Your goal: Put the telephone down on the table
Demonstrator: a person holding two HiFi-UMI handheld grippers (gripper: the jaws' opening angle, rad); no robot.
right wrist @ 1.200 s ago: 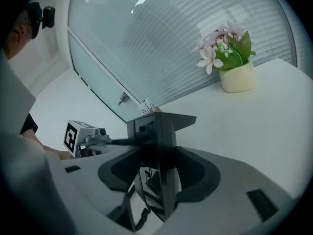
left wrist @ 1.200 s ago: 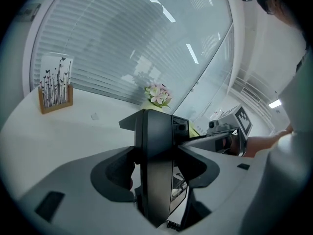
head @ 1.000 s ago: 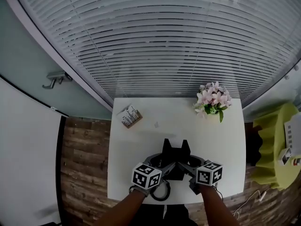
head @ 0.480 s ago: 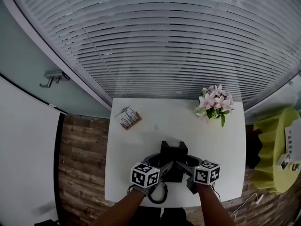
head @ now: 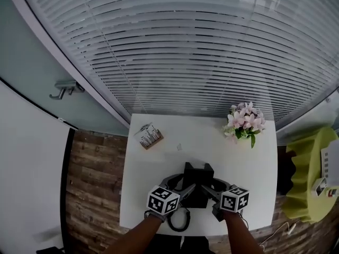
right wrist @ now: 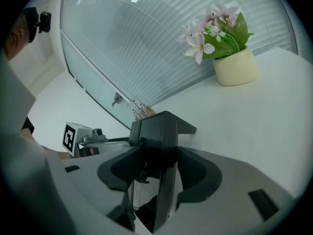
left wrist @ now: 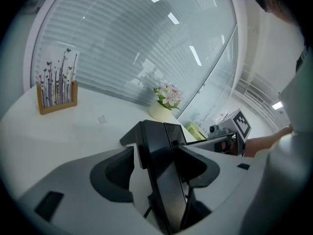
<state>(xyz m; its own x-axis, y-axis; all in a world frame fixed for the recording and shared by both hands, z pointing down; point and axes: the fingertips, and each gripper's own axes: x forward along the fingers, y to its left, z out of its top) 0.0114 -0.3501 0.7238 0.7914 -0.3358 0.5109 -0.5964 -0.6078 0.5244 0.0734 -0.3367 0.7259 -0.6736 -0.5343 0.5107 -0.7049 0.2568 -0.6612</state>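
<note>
At the near edge of the white table (head: 153, 165), a dark looped cord (head: 180, 222) hung just below the two marker cubes. The left gripper (head: 184, 186) had its jaws closed against both faces of the black telephone (head: 198, 172), with the body wedged upright between them. The right gripper (head: 210, 187) gripped the same telephone from the opposite side, its jaws likewise pressed on the casing. The telephone stood over the near middle of the table, between the two grippers. Whether its base touched the surface could not be established.

Beyond it lay a small pale scrap (head: 179, 147). A wooden card holder (head: 150, 137) stood at the far left of the table, and a pot of pink flowers (head: 244, 124) at the far right. Slatted blinds (head: 185, 46) filled the wall behind.
</note>
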